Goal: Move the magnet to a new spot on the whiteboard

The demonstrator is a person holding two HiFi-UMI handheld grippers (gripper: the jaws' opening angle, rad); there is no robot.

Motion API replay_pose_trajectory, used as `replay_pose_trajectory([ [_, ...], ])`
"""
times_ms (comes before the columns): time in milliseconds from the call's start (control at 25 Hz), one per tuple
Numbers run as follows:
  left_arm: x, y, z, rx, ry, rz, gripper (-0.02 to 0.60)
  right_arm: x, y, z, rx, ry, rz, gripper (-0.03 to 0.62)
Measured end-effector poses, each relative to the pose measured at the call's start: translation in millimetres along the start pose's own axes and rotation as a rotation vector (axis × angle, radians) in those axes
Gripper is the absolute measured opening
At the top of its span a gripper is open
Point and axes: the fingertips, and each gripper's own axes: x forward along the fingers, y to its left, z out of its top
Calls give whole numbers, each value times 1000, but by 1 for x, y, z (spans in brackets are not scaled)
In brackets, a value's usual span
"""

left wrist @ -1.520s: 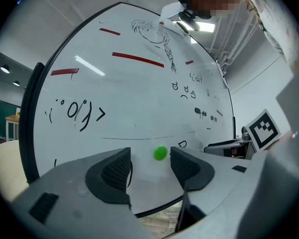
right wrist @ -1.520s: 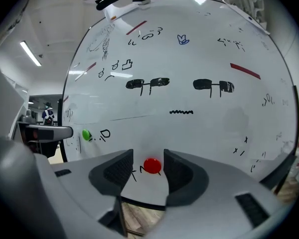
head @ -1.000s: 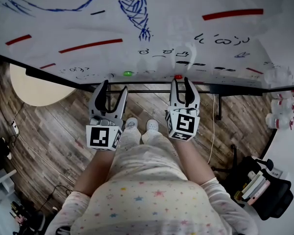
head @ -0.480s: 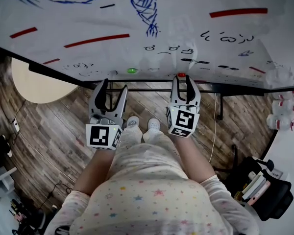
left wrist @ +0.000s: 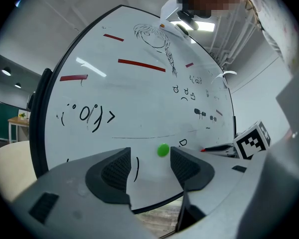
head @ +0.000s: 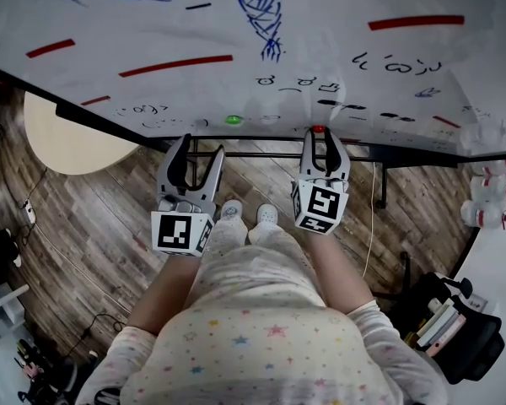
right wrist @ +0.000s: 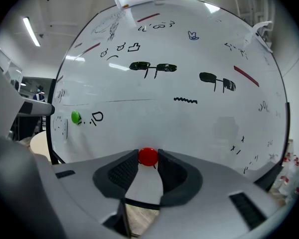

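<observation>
A red magnet (right wrist: 148, 156) sticks near the bottom edge of the whiteboard (right wrist: 199, 128). My right gripper (right wrist: 148, 157) is shut on it, with both pads touching its sides. From the head view the same red magnet (head: 319, 129) shows at the tips of the right gripper (head: 320, 135). A green magnet (left wrist: 163, 150) sits on the whiteboard (left wrist: 139, 98) just ahead of my left gripper (left wrist: 149, 156). The left gripper (head: 199, 150) is open and holds nothing. It stays short of the board, left of the green magnet (head: 233, 120).
The board carries red strokes, blue drawings and black scribbles. Its black stand bar (head: 261, 154) runs along the wooden floor under the grippers. A round beige table (head: 67, 142) stands at the left. A black chair with books (head: 455, 323) and white bottles (head: 487, 202) are at the right.
The right gripper's jaws have narrowed onto the red magnet at the board's bottom edge. The left gripper has stayed open and barely moved.
</observation>
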Motion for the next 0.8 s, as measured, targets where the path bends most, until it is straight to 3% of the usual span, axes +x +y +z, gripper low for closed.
replay_pose_trajectory([
  [800, -6, -2, 3, 5, -5, 14, 229, 0, -2, -3, -35, -5, 24, 120],
])
